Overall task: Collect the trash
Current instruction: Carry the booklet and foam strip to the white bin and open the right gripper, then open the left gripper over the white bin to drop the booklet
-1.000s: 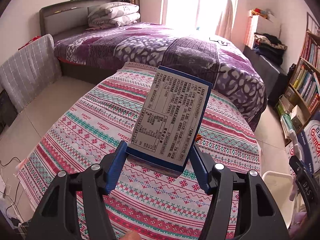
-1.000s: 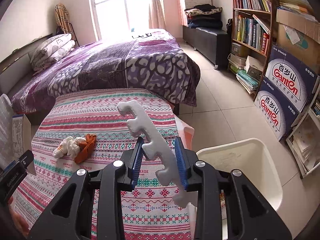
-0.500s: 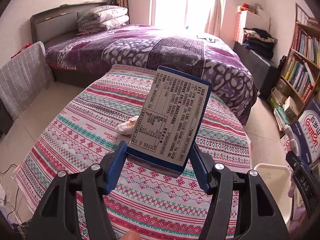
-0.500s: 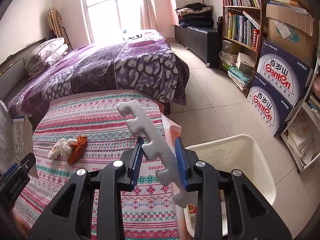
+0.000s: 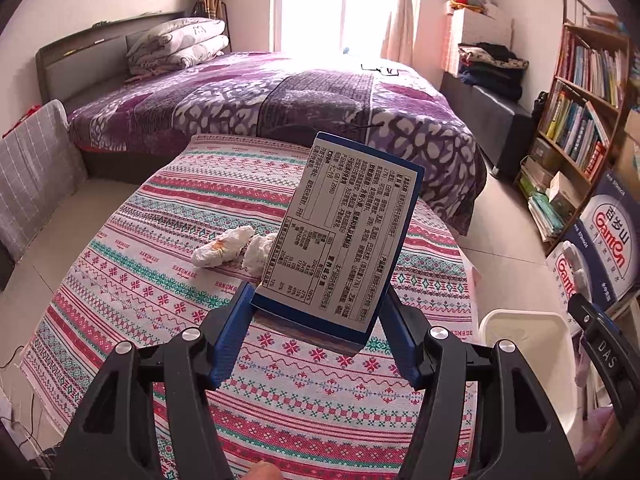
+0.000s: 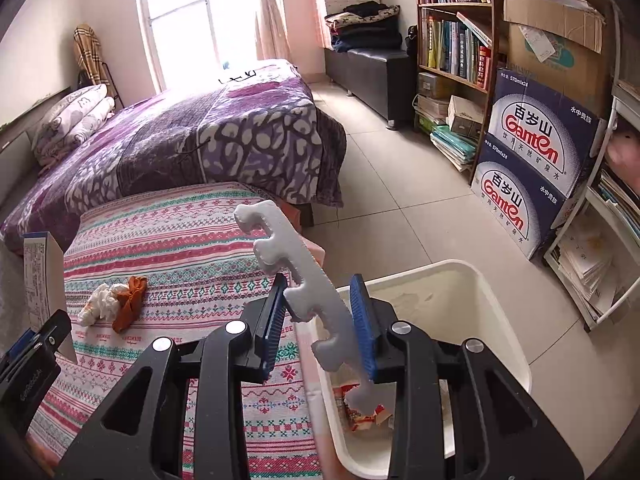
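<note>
My left gripper (image 5: 316, 336) is shut on a blue and white printed carton (image 5: 344, 236), held upright above the patterned tablecloth (image 5: 168, 280). My right gripper (image 6: 320, 320) is shut on a notched white foam strip (image 6: 296, 276), over the near edge of a white trash bin (image 6: 500, 308) that holds wrappers (image 6: 364, 412). Crumpled white tissues (image 5: 228, 246) lie on the cloth; in the right wrist view they (image 6: 98, 304) lie beside an orange scrap (image 6: 130, 302). The carton also shows at the left edge of the right wrist view (image 6: 42, 276).
A purple bed (image 5: 280, 100) stands behind the table. A bookshelf (image 6: 452, 32) and stacked water cartons (image 6: 532, 164) line the right wall. The bin (image 5: 524, 344) sits on the tiled floor (image 6: 404, 208) right of the table.
Both grippers moved right with their loads. The right gripper now hangs over the bin's edge, and the bin's contents show. The tissues came into the left wrist view.
</note>
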{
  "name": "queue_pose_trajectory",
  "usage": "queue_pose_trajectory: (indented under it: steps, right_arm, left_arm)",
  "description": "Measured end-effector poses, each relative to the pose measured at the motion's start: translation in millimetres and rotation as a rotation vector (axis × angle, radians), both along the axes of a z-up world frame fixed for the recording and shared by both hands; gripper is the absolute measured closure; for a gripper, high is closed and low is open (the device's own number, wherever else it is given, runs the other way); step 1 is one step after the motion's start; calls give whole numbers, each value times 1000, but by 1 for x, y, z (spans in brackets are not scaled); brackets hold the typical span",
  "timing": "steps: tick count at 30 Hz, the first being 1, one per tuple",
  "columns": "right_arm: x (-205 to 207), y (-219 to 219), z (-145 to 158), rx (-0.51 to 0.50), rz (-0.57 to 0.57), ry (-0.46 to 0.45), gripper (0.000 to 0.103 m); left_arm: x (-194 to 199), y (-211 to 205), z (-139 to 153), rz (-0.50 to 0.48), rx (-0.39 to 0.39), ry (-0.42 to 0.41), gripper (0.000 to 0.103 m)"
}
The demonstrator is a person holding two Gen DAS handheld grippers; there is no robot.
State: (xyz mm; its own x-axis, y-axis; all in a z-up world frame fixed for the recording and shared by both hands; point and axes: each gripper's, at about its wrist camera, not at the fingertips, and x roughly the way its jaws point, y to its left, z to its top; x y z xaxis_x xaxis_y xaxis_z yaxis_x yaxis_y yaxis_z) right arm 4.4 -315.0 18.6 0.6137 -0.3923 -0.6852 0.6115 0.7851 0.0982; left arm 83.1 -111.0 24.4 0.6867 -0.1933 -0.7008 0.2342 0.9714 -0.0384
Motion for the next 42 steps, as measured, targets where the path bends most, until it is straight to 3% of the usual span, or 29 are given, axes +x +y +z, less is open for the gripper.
queue_pose_trajectory:
  steps: [12, 14, 21, 37, 42]
  right_arm:
    - [-29, -50, -13, 73, -159, 54, 69]
    - [-35, -57, -15, 82, -188, 58, 58]
    - [-58, -77, -15, 92, -257, 45, 39]
    - [-102, -115, -15, 146, -383, 10, 26]
    - [-117, -128, -12, 165, -434, -24, 24]
  left_arm:
    - [-12, -36, -11, -92, 20, 23, 41]
    - [-14, -43, -14, -111, 22, 30, 41]
    - [-23, -67, -22, -173, 29, 50, 41]
    - [-71, -146, -36, -450, 46, 88, 41]
    - [-81, -167, -34, -550, -8, 138, 41]
